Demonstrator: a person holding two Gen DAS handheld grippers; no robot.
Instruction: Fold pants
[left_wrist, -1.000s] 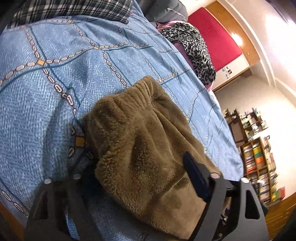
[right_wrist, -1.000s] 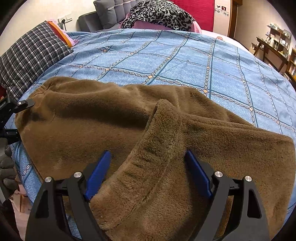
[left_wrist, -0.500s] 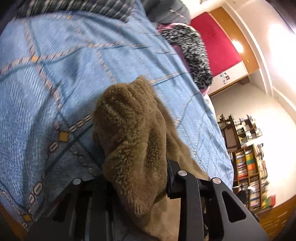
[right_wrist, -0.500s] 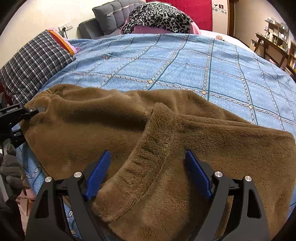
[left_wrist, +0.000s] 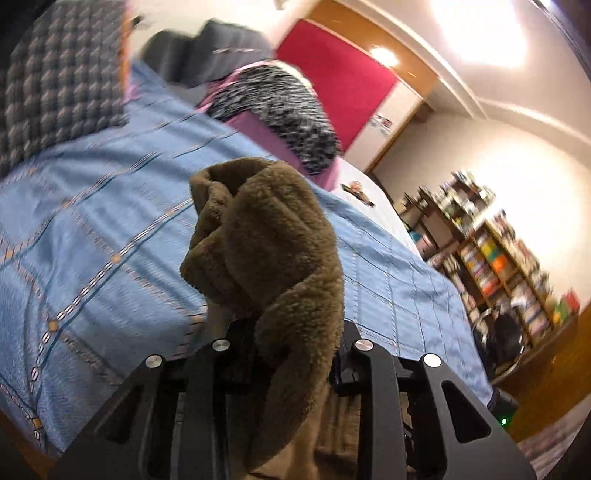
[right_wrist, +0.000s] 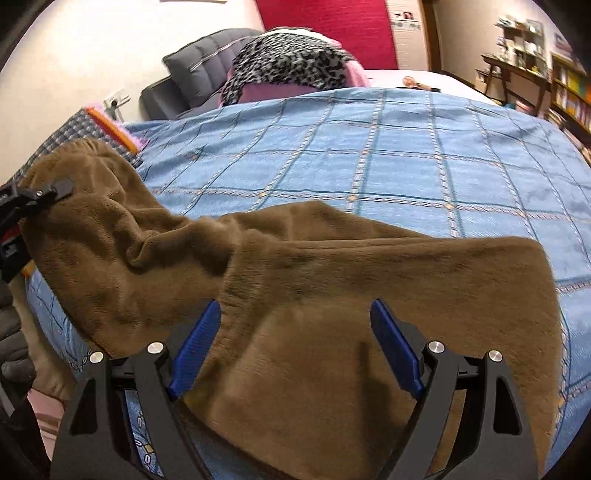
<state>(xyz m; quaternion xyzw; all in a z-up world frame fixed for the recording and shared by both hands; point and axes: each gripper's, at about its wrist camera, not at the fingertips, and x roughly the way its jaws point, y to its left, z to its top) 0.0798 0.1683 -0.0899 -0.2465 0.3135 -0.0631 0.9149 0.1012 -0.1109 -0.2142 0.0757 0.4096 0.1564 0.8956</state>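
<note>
A bed with a blue checked cover (right_wrist: 369, 155) fills the room, with a plaid pillow (left_wrist: 62, 85) and a leopard blanket (right_wrist: 288, 62) near its head and bookshelves (left_wrist: 495, 266) along the far wall. The brown fleece pants (right_wrist: 332, 280) lie on the near part of the cover, spread from left to right. The left gripper (left_wrist: 291, 332) is clenched on one end of the pants (left_wrist: 266, 236) and holds this bunch above the cover; in the right wrist view this end is raised at the left, in front of the pillow. The right gripper (right_wrist: 295, 343) has its blue pads (right_wrist: 195, 347) wide apart, one on each side of a raised fold of the pants, and the fabric lies between them without being pinched.
</note>
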